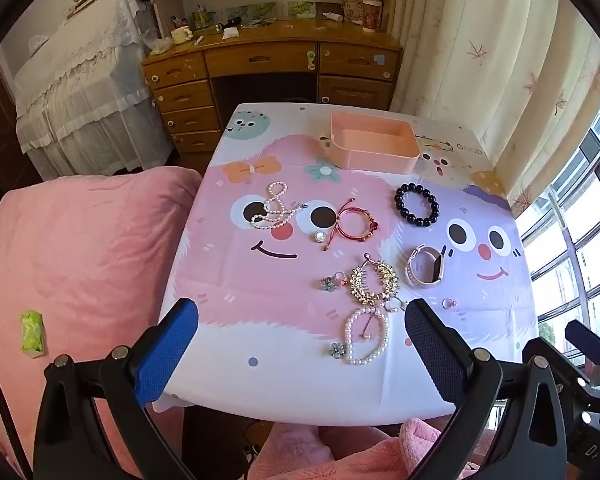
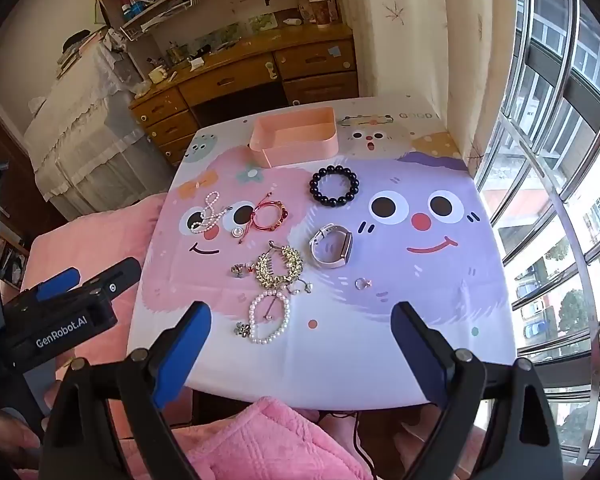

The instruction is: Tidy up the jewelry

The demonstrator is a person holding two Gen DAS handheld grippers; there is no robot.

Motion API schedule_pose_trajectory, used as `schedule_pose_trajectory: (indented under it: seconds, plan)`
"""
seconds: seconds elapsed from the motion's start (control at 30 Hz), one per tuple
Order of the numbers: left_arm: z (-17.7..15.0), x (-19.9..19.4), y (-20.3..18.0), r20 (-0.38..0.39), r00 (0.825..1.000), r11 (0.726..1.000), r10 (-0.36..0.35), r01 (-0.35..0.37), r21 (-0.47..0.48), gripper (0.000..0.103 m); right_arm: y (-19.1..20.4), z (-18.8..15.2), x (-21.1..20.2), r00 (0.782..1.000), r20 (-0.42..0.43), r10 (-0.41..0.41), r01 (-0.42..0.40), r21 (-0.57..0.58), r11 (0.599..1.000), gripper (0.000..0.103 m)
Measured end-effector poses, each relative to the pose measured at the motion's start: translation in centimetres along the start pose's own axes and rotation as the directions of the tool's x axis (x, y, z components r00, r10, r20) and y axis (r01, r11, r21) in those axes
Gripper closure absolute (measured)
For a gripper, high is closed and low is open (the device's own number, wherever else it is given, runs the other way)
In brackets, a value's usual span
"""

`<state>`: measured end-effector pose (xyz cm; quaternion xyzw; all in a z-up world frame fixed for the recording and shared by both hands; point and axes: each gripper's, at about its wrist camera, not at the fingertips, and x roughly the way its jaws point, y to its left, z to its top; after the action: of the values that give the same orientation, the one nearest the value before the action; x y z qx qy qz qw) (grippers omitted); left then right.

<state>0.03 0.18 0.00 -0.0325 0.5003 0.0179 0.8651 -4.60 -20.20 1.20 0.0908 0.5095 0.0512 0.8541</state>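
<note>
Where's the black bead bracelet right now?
The black bead bracelet lies on the cartoon tablecloth, just in front of the pink plastic tray and beyond the white-strapped watch.

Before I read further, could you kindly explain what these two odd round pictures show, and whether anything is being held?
Each picture comes from a camera riding on hand-held tongs, looking along their blue-padded fingers. A person carries one in each hand. The left tongs and right tongs both stand open and empty above a table with a cartoon cloth. On it lie a black bead bracelet, a watch, pearl strands, a gold hair comb, small rings, and an empty pink box.
</note>
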Motion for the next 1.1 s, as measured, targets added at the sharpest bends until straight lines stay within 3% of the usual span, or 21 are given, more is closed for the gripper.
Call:
schedule_pose_trajectory:
  seconds: [0.17,0.43,0.67,1.1]
  plan:
    - [-0.2,-0.7,0.6,0.053,0.999,1.0,0.01,-0.011,0.011,0.001,0.6,0.1,-0.4,1.0,0.001,0.029,-0.029,-0.007,1.0,0.011]
    - [-0.6,-1.4,-0.2,0.074,0.996,0.998,0.048,-0.05,0.031,0.001,1.3,0.0,-1.0,0.999,0.038,0.034,-0.034,-0.024,0.999,0.011]
    - [-0.8,-1.4,-0.6,0.059,0.995,0.995,0.085,-0.087,0.044,0.001,0.8,0.1,-1.1,0.999,0.032,0.036,-0.036,-0.009,0.999,0.011]
    - [-0.5,-1.6,-0.7,0.057,0.995,0.995,0.082,-0.085,0.046,0.001,0.9,-0.1,-0.4,0.999,0.017,0.046,-0.045,-0.014,0.999,0.011]
